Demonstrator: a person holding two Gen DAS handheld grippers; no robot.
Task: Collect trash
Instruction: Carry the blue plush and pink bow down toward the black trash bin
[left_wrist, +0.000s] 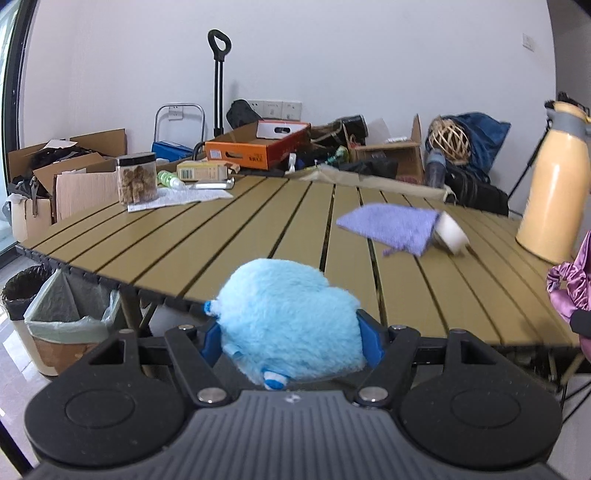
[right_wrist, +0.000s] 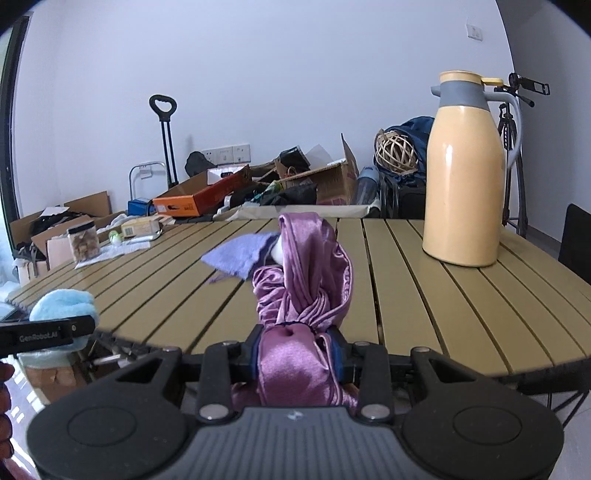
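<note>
My left gripper (left_wrist: 291, 338) is shut on a fluffy light-blue plush piece (left_wrist: 288, 321), held in front of the table's near edge. My right gripper (right_wrist: 297, 350) is shut on a shiny purple satin cloth (right_wrist: 306, 273) that is knotted and stands up between the fingers. The blue plush (right_wrist: 62, 301) and the left gripper's side also show at the left of the right wrist view. The purple cloth (left_wrist: 570, 288) shows at the right edge of the left wrist view. A lavender towel (left_wrist: 391, 223) lies on the slatted table (left_wrist: 221, 240), partly over a tipped white cup (left_wrist: 452, 232).
A yellow thermos jug (right_wrist: 465, 177) stands on the table's right side. A clear jar of snacks (left_wrist: 136, 179), a small box and a bottle sit on paper at the far left. Lined bins (left_wrist: 62, 321) stand on the floor below the left edge. Boxes and bags crowd the back wall.
</note>
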